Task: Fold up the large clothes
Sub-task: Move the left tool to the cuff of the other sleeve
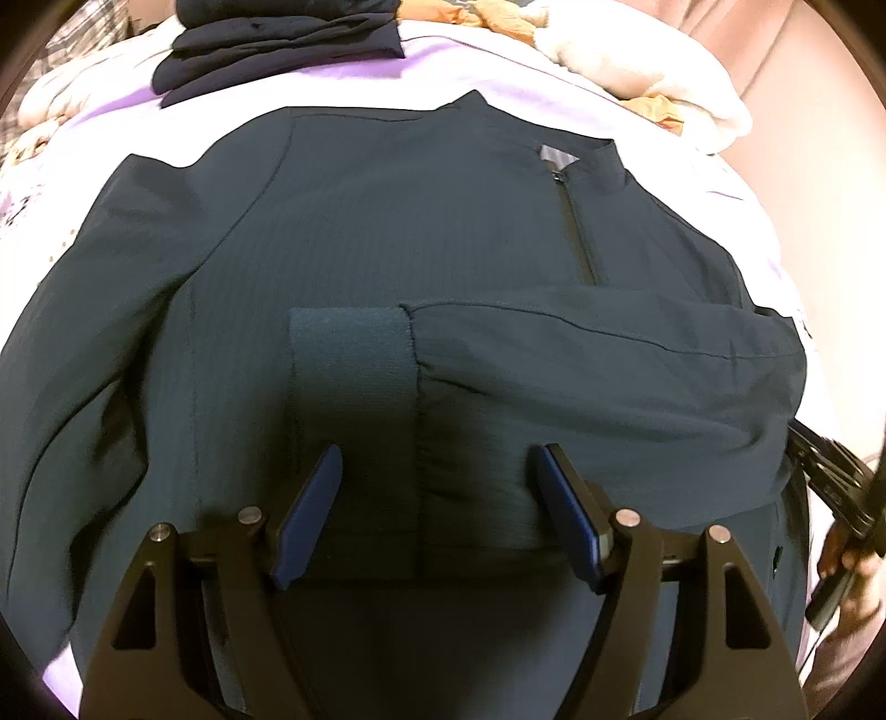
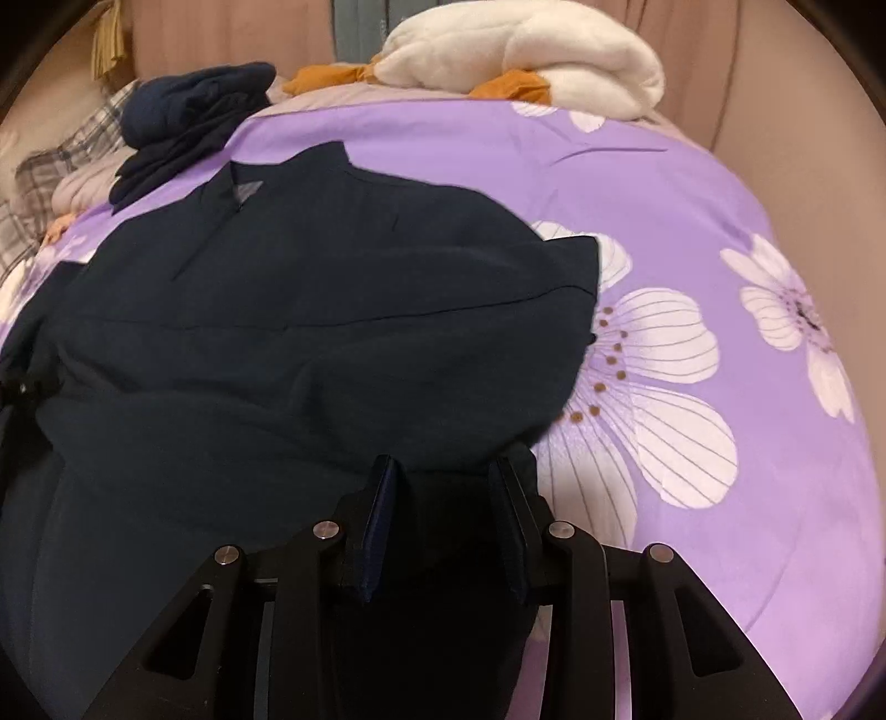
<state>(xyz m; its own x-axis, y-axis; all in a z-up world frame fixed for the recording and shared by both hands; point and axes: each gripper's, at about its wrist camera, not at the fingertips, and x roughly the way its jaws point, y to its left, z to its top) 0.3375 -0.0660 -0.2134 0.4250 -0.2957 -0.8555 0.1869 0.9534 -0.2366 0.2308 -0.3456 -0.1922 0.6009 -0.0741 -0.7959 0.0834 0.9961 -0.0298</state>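
Observation:
A dark teal zip-neck top (image 1: 387,232) lies flat on the bed, collar away from me. Its right sleeve (image 1: 581,360) is folded across the chest, with the cuff (image 1: 354,360) near the middle. My left gripper (image 1: 437,459) is open just above the cuff and folded sleeve, with nothing held. In the right wrist view the same top (image 2: 288,332) looks almost black. My right gripper (image 2: 443,471) is open over the top's right edge, at the sleeve fold. The right gripper also shows at the right edge of the left wrist view (image 1: 830,482).
The bed has a purple cover with white flowers (image 2: 692,332). A stack of folded dark clothes (image 1: 282,50) sits at the far left, also seen in the right wrist view (image 2: 188,111). A white fleece blanket (image 2: 526,50) and orange cloth (image 2: 332,77) lie at the far edge.

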